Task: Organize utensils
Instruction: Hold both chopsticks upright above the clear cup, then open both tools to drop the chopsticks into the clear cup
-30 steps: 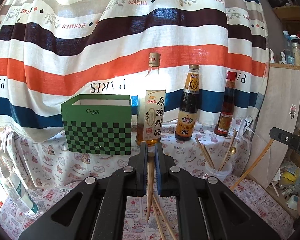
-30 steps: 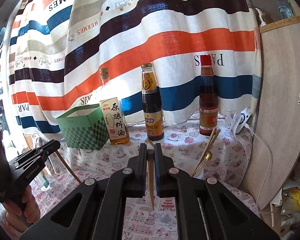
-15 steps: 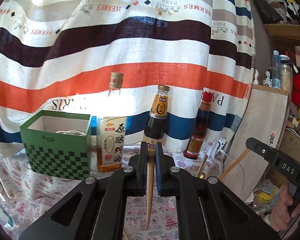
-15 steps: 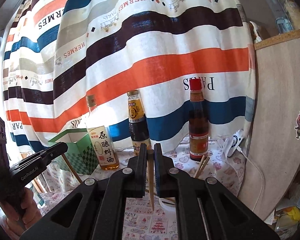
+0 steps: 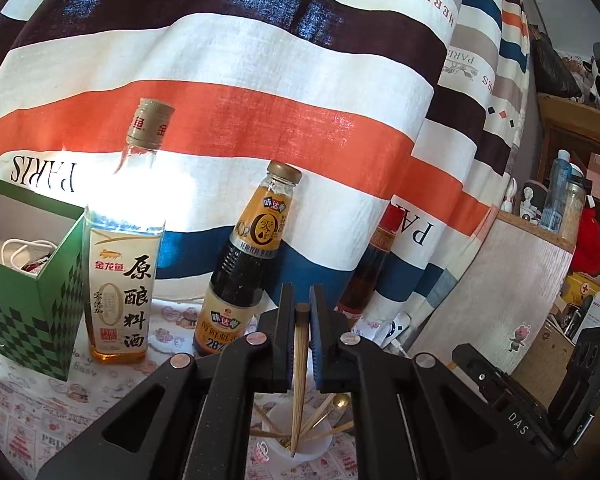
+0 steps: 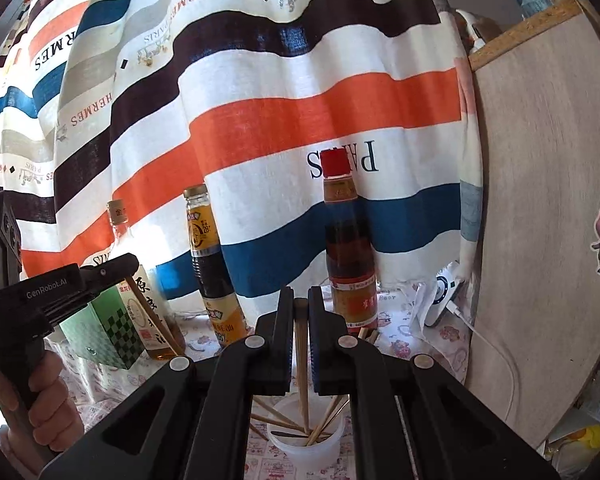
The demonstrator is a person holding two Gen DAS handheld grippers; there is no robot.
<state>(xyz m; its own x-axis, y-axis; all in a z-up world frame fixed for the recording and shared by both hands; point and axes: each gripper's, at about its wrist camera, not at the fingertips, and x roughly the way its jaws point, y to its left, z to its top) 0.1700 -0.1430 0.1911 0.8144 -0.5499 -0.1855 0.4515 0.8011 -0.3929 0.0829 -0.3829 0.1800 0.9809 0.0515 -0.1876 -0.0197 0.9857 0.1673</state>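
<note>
Each hand-held gripper carried one wooden chopstick, and both were poised over a small white cup on the tabletop, so the step in hand appeared to be dropping chopsticks into the cup. The left hand-held gripper [image 5: 300, 322] had its jaws nearly closed, pinching a chopstick [image 5: 298, 380] near its blunt top end; the stick hung almost upright with its tip just at or inside the rim of the cup [image 5: 278, 454]. The right hand-held gripper [image 6: 300, 320] was likewise nearly closed on a second chopstick [image 6: 302, 368], which pointed down into the cup [image 6: 300, 450]. In the right view a person's hand [image 6: 36, 404] held the left tool at the frame's left edge. The next move seemed to call for lowering each tip well inside the rim, then opening the jaws so the sticks would slide in without tipping the light cup. The cup already held several chopsticks leaning outward and a small gold spoon [image 5: 342, 400]. A green checked box [image 5: 32, 320] stood open at the left, with a white cord and something red inside, not clearly identifiable. Three sauce bottles stood behind on the patterned cloth: a pale cooking wine bottle [image 5: 120, 280], a dark soy bottle [image 5: 240, 280] and a red-capped bottle [image 6: 346, 248], all capped and partly full, before a striped curtain [image 5: 260, 100].
</note>
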